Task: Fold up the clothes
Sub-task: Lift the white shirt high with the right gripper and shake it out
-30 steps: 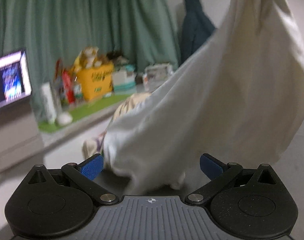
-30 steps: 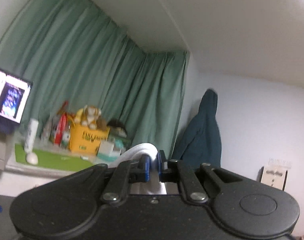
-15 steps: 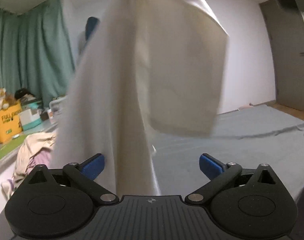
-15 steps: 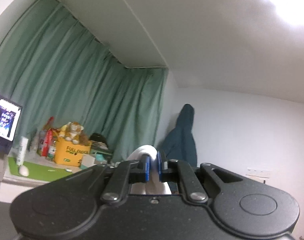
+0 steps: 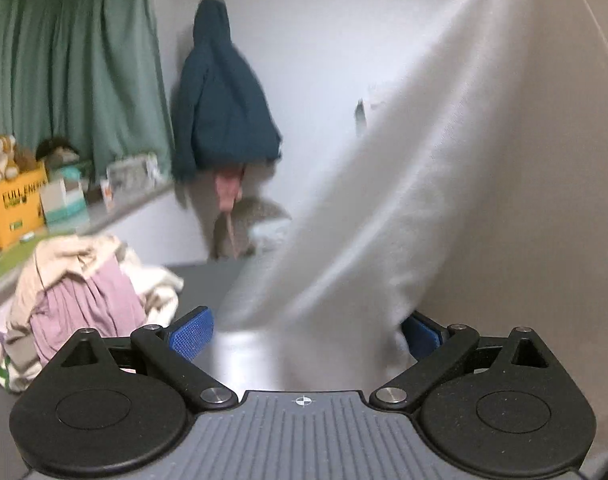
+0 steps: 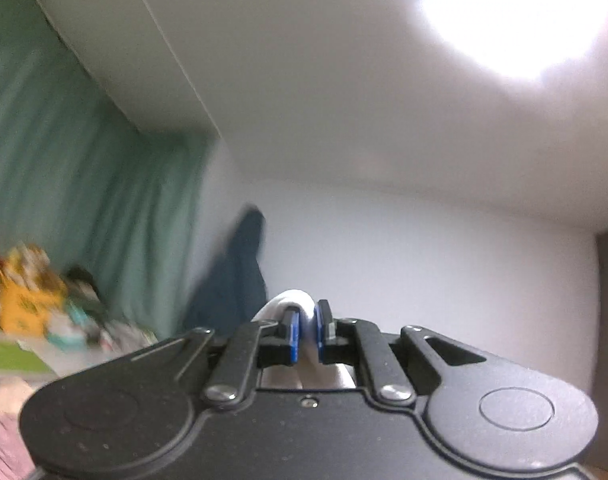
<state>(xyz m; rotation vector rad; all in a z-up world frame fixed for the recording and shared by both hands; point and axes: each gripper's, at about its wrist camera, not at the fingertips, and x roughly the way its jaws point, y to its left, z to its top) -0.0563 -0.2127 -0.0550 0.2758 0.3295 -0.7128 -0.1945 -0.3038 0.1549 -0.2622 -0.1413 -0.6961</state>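
So the white garment (image 5: 415, 184) is hanging in the air, its long axis running on a diagonal from way up above the right pad of the left gripper (image 5: 305, 330) down to a bunched lower end that's sitting right between those two blue pads. The left jaws are standing wide apart, not pinching anything; the cloth is draping over the right pad (image 5: 421, 334) and hiding most of it, while the left pad is showing fully. Up top, the right gripper (image 6: 307, 334) is clamping a folded-over bit of the same white fabric (image 6: 294, 304), with a little loop poking up past the pad tips and the jaws squeezed tight on it.

The garment is blurry, so I can't tell which part is a sleeve or hem, and its top edge is cut off by the frame. The right wrist view is smeared too.

Left of the open jaws, a messy pile of clothes (image 5: 84, 292) in cream and mauve is lying on a gray bed surface (image 5: 208, 280). Beyond them, a dark teal hoodie (image 5: 220, 108) is hanging on the white wall, with green curtains (image 5: 72, 68) and a yellow box (image 5: 14, 208) on a ledge off to the left. A bright ceiling light (image 6: 519, 20) is glaring above the right gripper.
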